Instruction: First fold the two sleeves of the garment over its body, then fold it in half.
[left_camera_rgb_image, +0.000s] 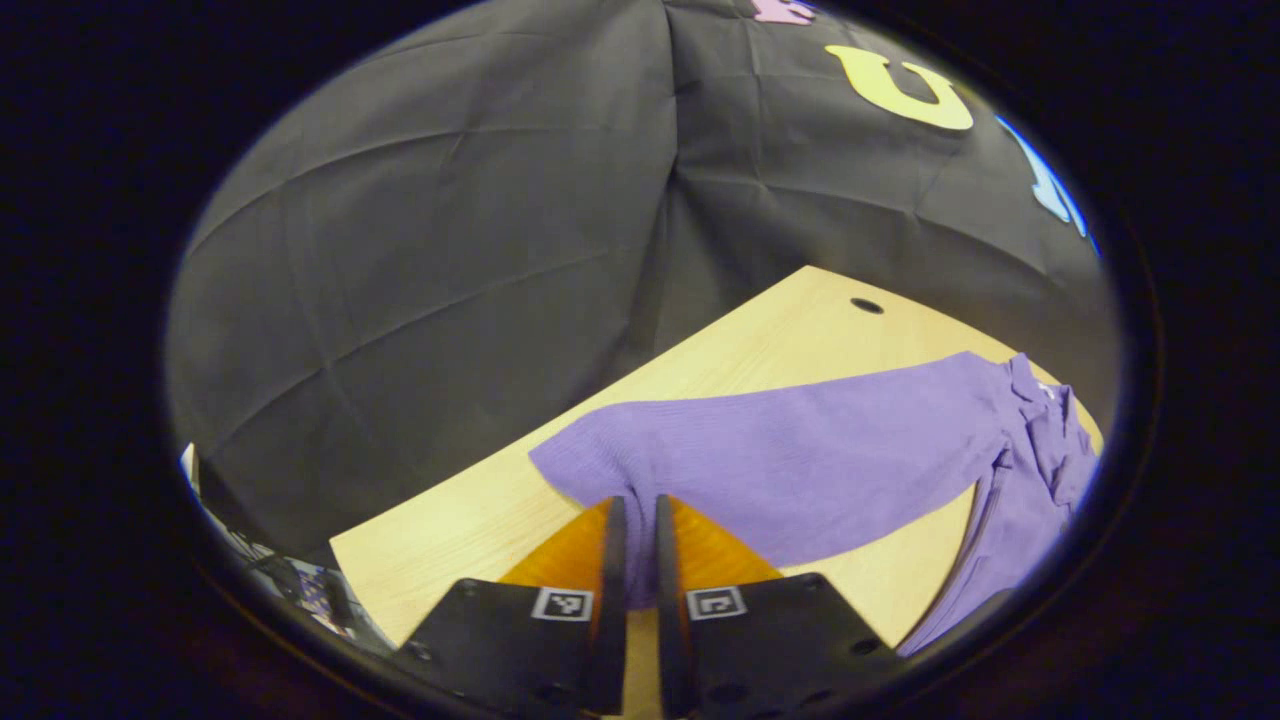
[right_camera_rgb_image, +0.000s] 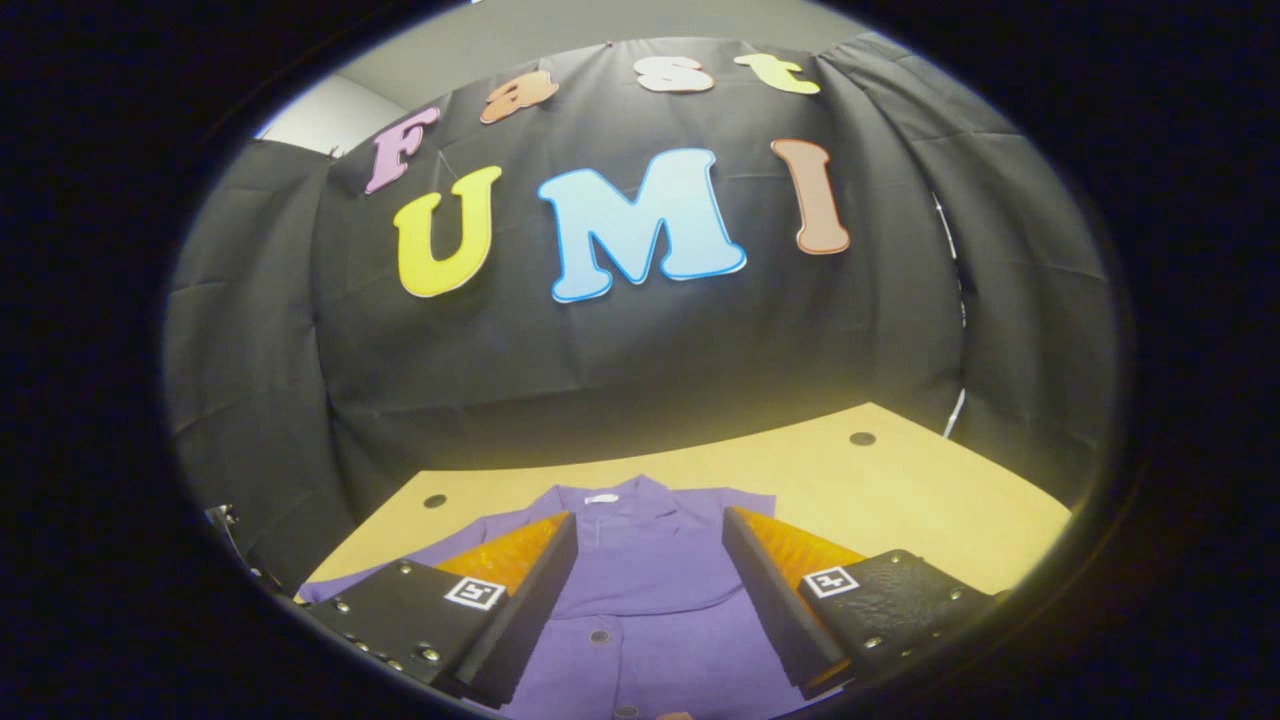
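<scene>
L gripper (left_camera_rgb_image: 640, 515) pinches purple sleeve (left_camera_rgb_image: 800, 465) edge on surface (left_camera_rgb_image: 470, 530); R gripper (right_camera_rgb_image: 650, 545) spread above garment (right_camera_rgb_image: 650, 590). Sleeve best carried flat across body, w/o bunching.

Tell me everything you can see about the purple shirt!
The purple shirt lies spread on the light wooden table. It looks like soft knit cloth, with a collar at the top and a row of buttons down the front. One long sleeve stretches out flat across the table. The left tongs are pinched shut on that sleeve's cuff end. The right tongs are open above the shirt's chest, with nothing between them.
</scene>
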